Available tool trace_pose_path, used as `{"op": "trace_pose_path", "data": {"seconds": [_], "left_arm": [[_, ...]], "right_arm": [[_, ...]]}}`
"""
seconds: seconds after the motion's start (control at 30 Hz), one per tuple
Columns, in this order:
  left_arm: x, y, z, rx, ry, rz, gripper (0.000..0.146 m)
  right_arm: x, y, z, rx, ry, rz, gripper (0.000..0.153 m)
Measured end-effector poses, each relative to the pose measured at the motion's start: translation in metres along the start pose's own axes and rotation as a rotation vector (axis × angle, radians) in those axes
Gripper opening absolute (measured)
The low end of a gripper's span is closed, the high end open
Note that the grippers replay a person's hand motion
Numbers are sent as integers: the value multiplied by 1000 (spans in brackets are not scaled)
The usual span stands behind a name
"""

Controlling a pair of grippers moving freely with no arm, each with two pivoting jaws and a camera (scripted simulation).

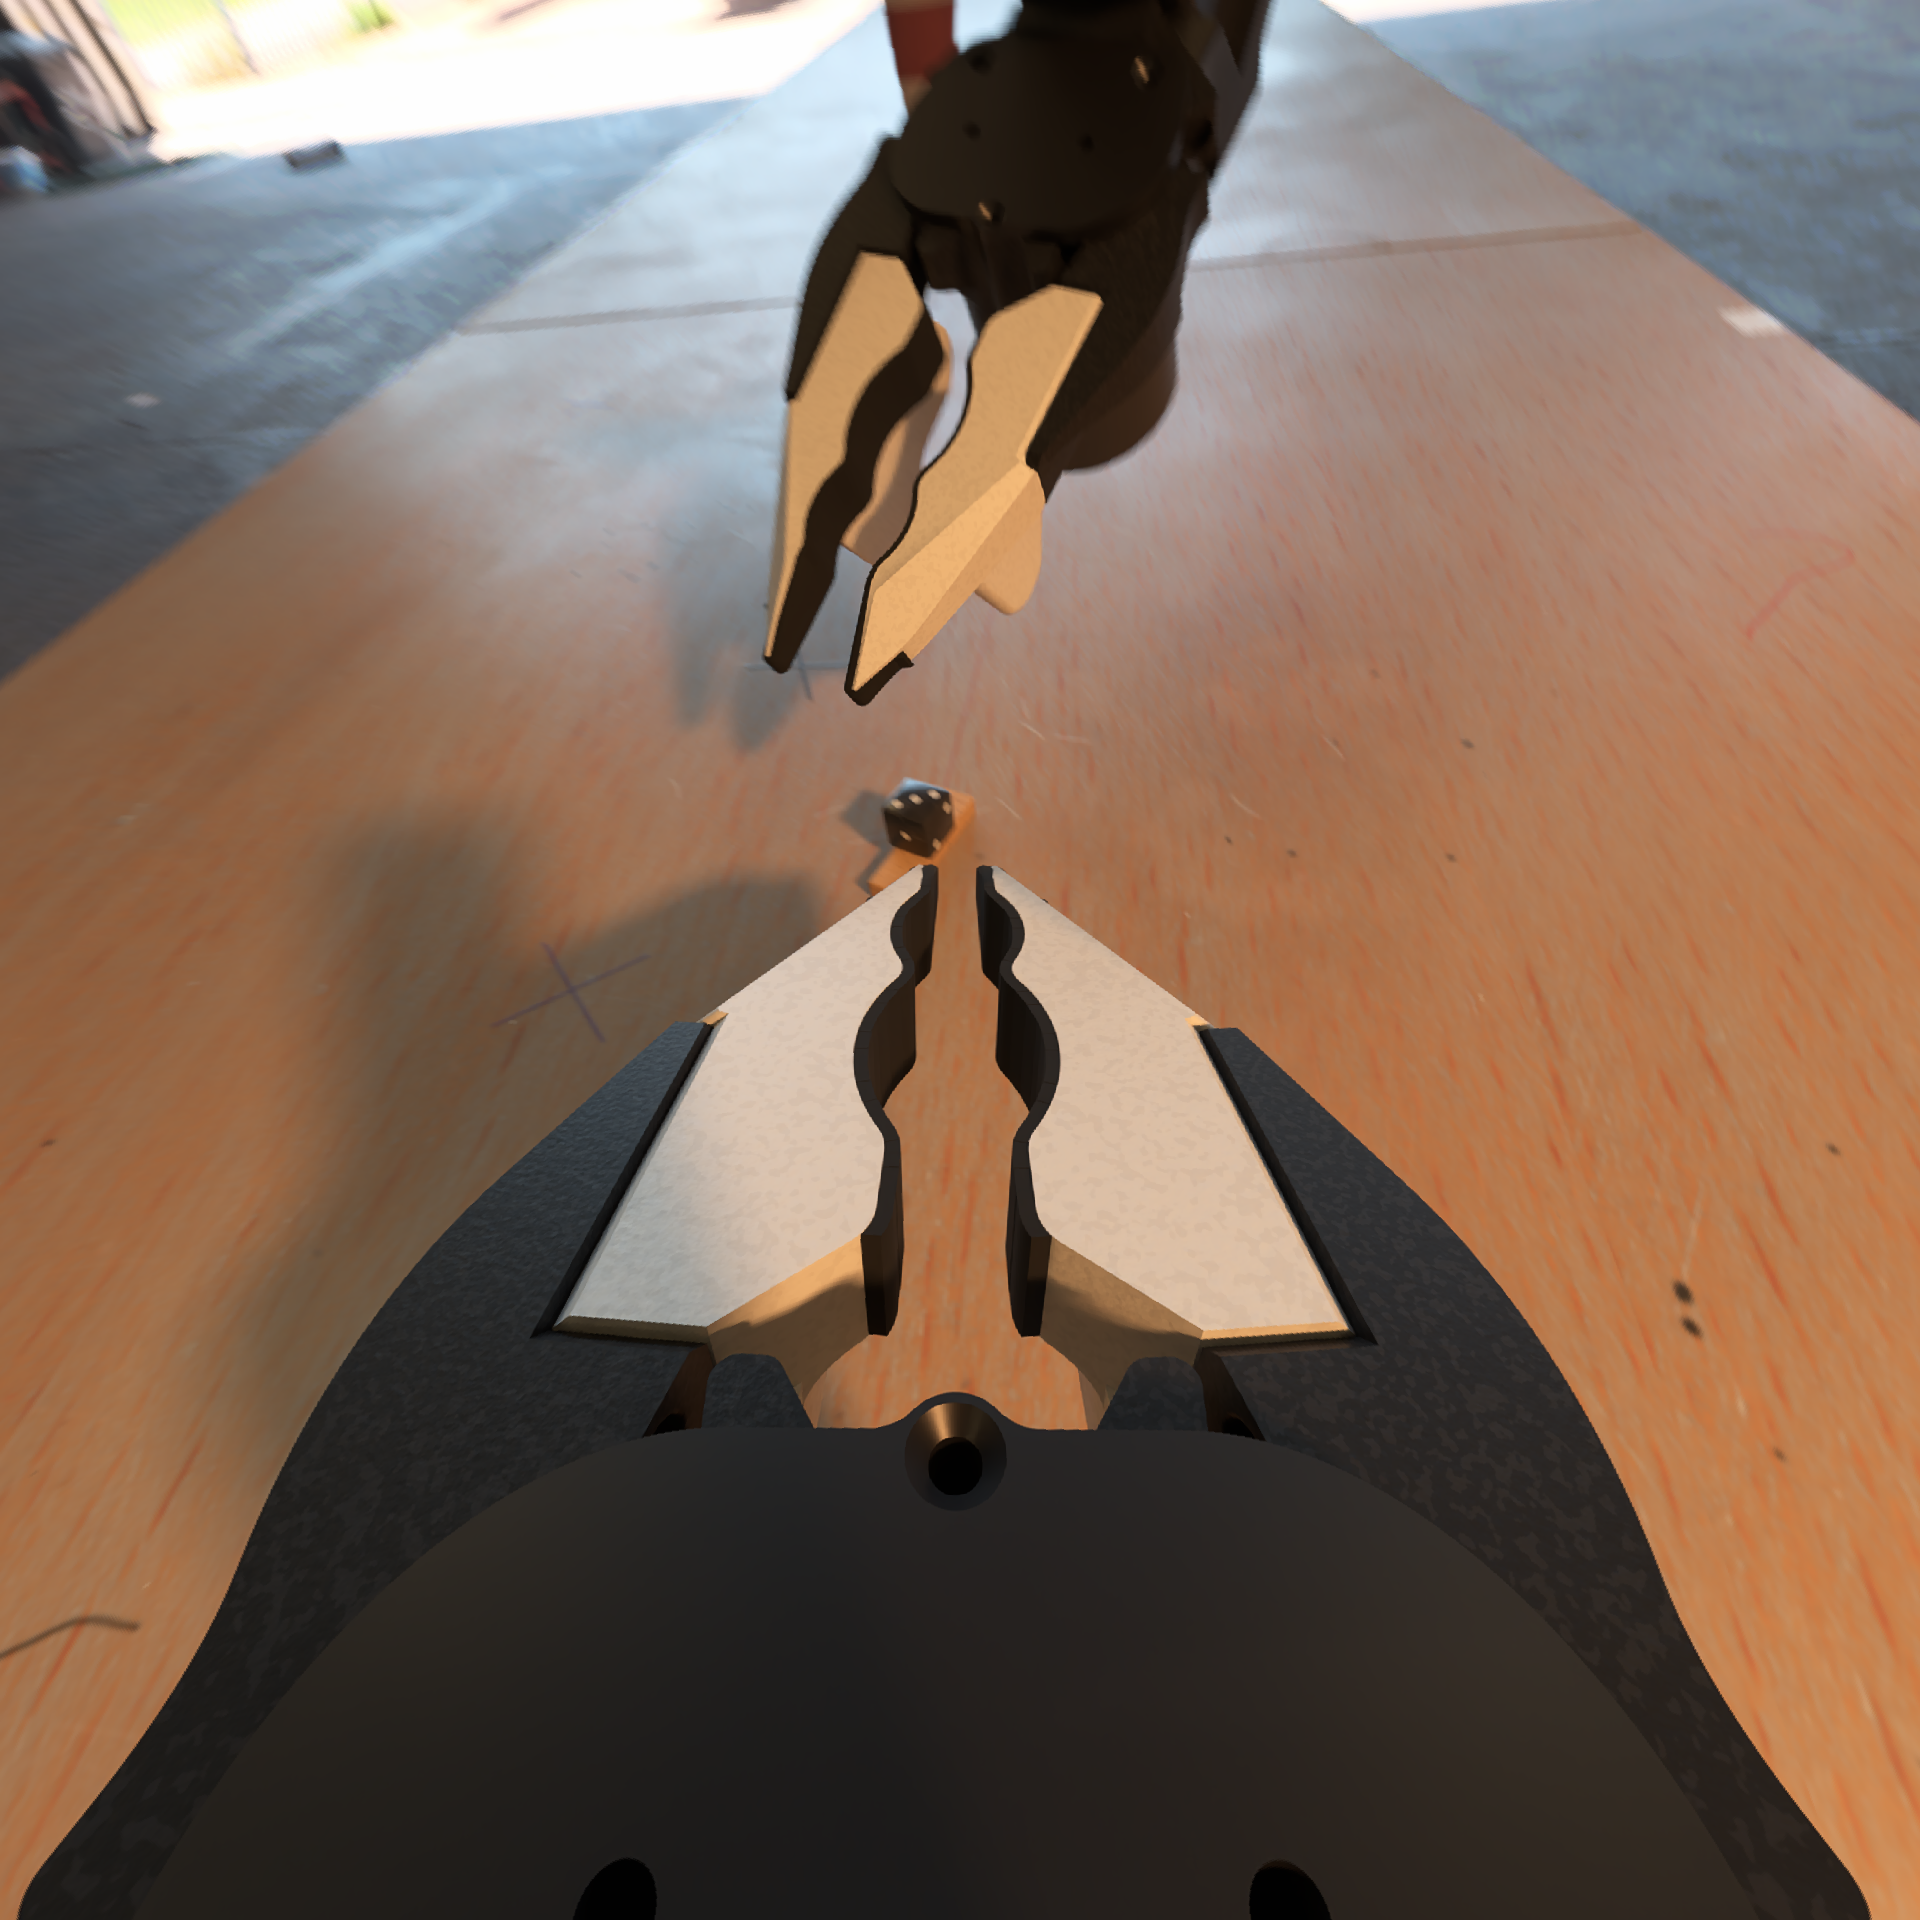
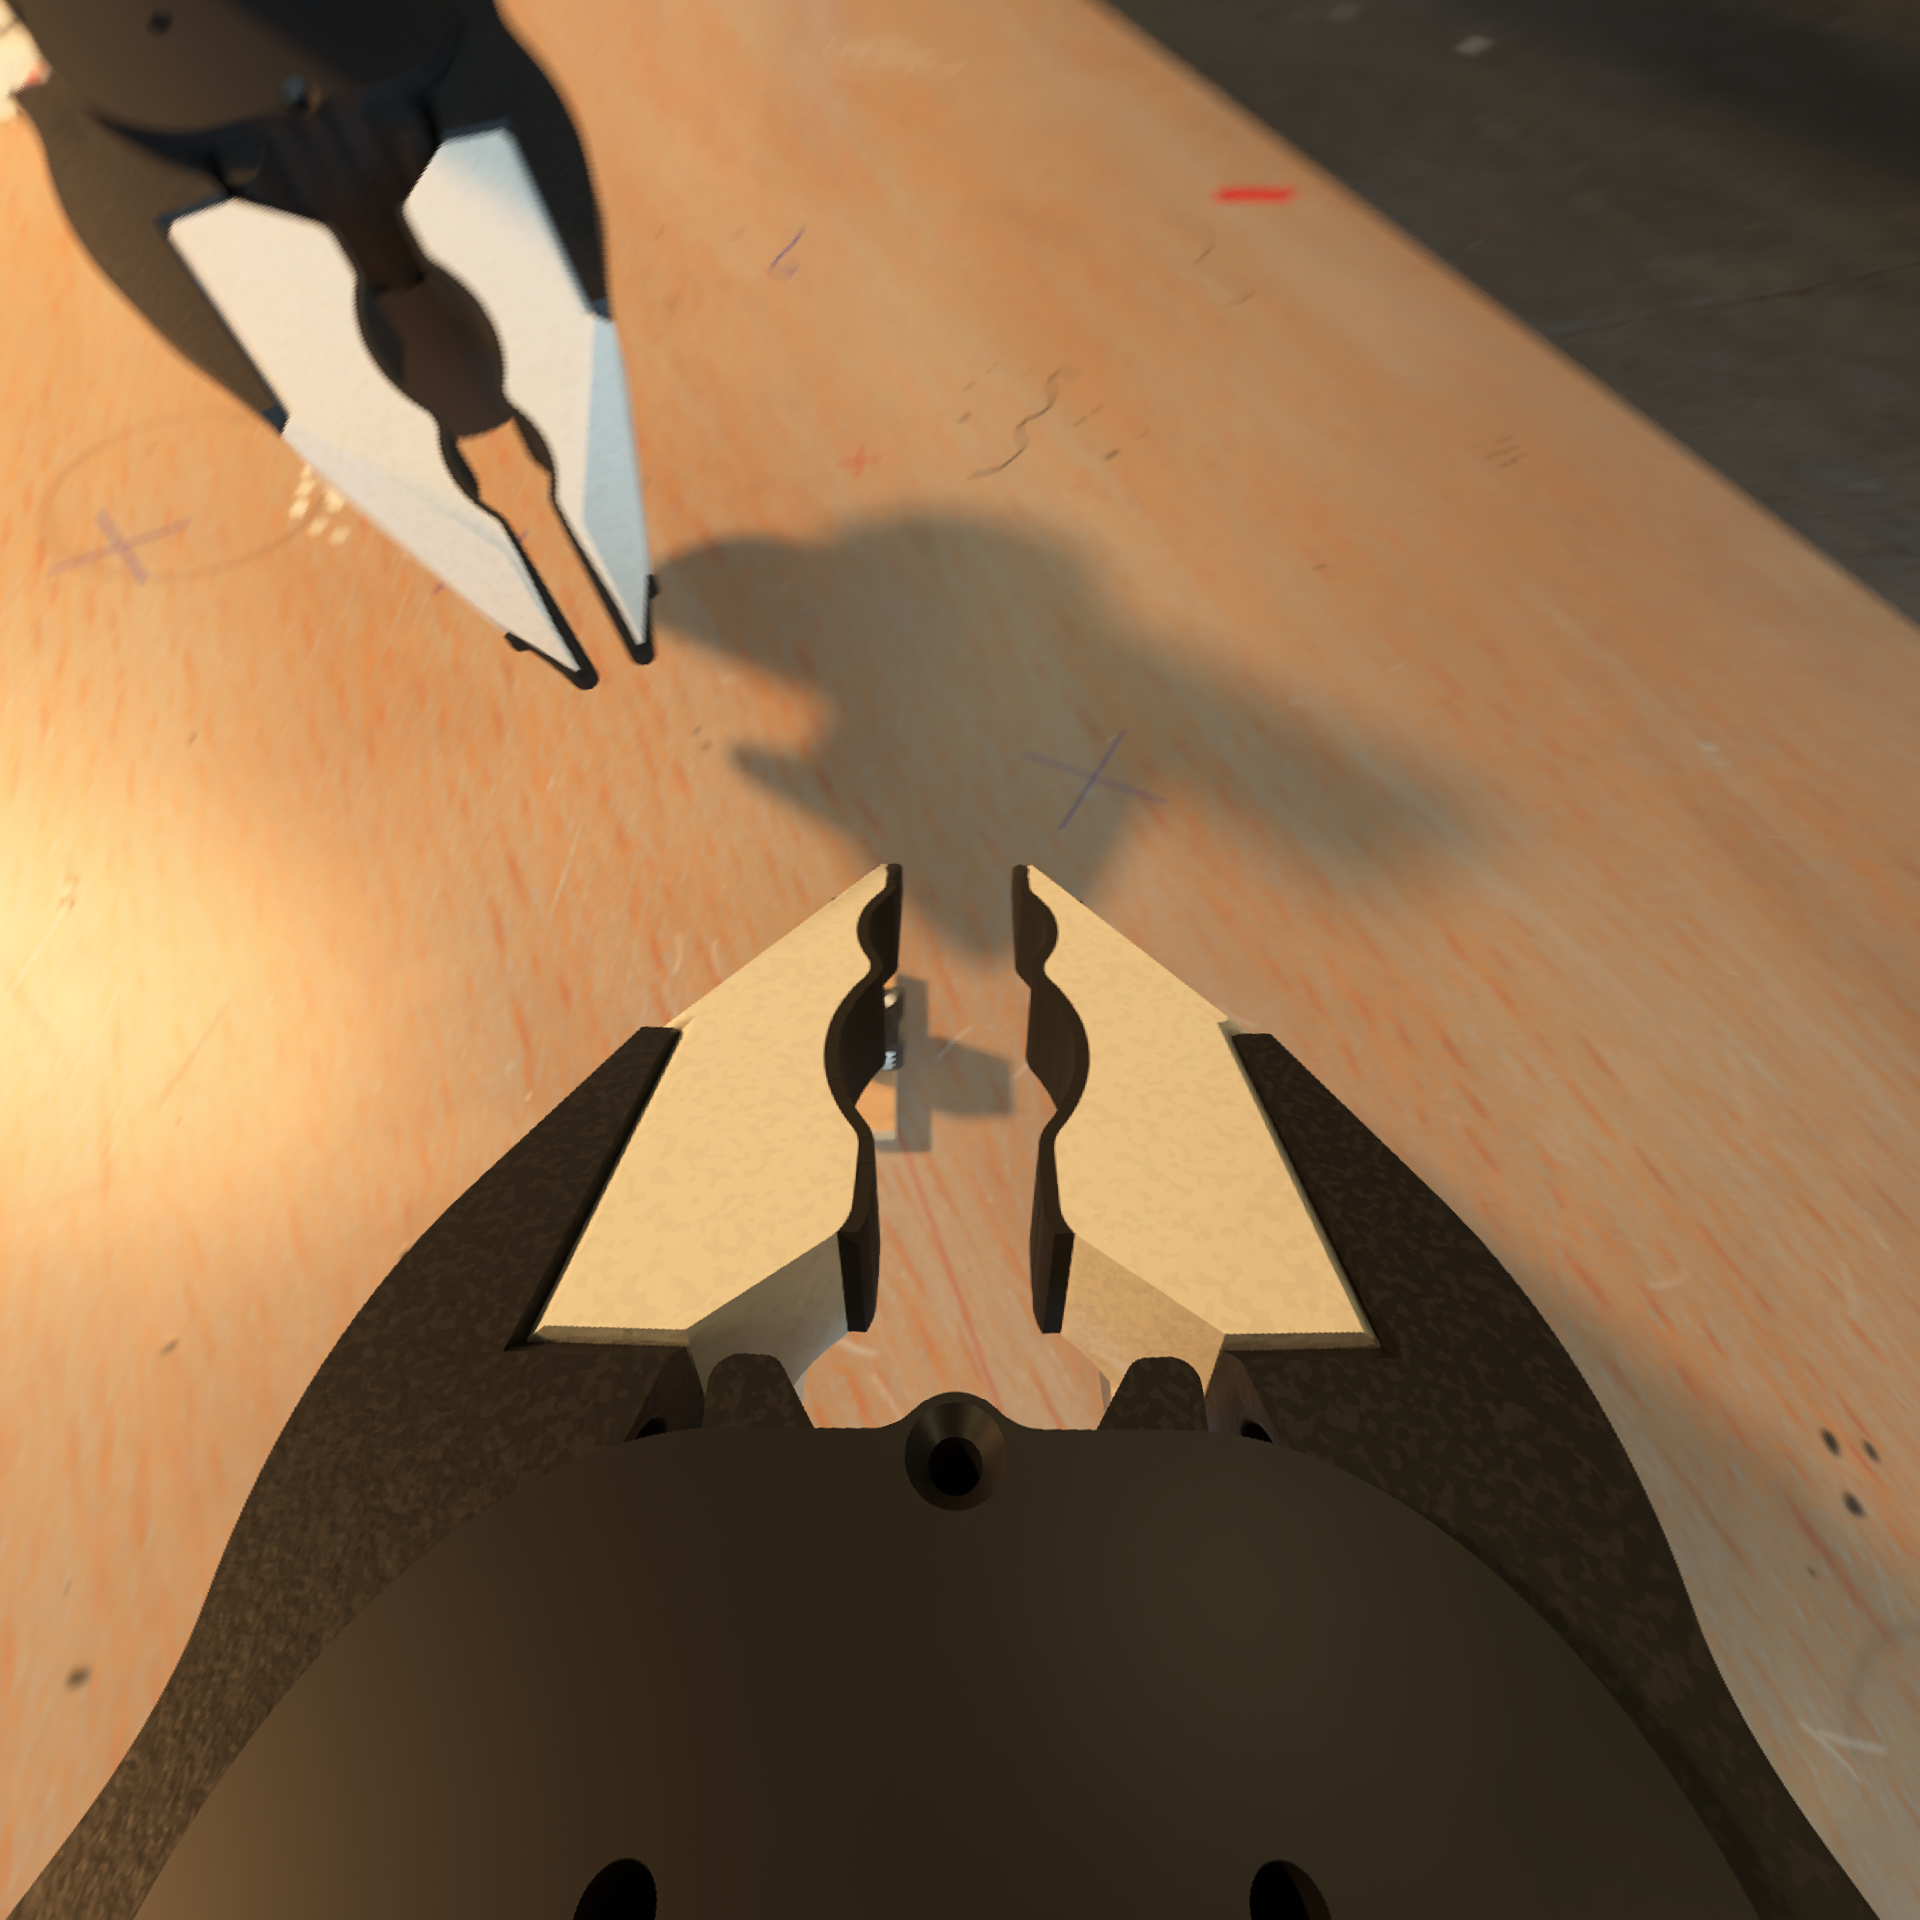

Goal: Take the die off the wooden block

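A small dark die (image 1: 920, 819) with white pips sits on a flat wooden block (image 1: 891, 875) on the table. My left gripper (image 1: 956, 878) is open by a narrow gap and empty, its tips just short of the block. My right gripper (image 1: 824, 675) hangs above and beyond the die, tilted down, open and empty. In the right wrist view the right gripper (image 2: 958, 878) is open above the die (image 2: 894, 1029), which is mostly hidden behind its left finger, with the block (image 2: 896, 1122) under it. The left gripper (image 2: 615, 667) shows at the upper left.
The tabletop (image 1: 1455, 935) is orange-brown wood with pencilled crosses (image 1: 571, 992) (image 2: 1096, 779). Its edges run diagonally, with grey floor (image 1: 208, 364) (image 2: 1662, 208) beyond. The grippers' shadows fall on the wood near the block.
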State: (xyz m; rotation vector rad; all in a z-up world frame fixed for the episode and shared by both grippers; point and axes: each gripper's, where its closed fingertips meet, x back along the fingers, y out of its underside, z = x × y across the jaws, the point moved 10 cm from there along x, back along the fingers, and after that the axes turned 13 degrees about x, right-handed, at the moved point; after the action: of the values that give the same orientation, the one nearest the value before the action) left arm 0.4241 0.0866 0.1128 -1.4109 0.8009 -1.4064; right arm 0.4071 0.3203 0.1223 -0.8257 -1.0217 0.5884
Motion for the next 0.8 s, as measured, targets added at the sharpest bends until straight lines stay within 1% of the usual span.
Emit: {"op": "trace_pose_path", "data": {"seconds": [0.03,0.1,0.2,0.3,0.43,0.5,0.57,0.7,0.8], "left_arm": [[-3,2,1,-7,17,-33,9],[-7,6,3,-11,44,-97,14],[-11,11,5,-12,88,-171,22],[-14,13,7,-25,108,-216,26],[-14,14,7,-26,94,-222,25],[-13,13,6,-21,80,-218,23],[-14,14,6,-18,81,-216,22],[-14,14,7,-26,79,-218,22],[-14,13,7,-26,78,-210,22]], "right_arm": [[-2,1,-3,16,-38,-21,25],[-6,3,-8,35,-99,-68,28],[-11,6,-13,54,-120,-124,28],[-16,10,-15,40,-144,-183,25],[-25,13,-19,48,-112,-288,20],[-26,13,-21,16,-116,-332,16],[-26,11,-22,-29,-126,-370,16],[-22,10,-27,-86,-217,-375,16],[-19,9,-30,-105,-295,-328,16]]}}
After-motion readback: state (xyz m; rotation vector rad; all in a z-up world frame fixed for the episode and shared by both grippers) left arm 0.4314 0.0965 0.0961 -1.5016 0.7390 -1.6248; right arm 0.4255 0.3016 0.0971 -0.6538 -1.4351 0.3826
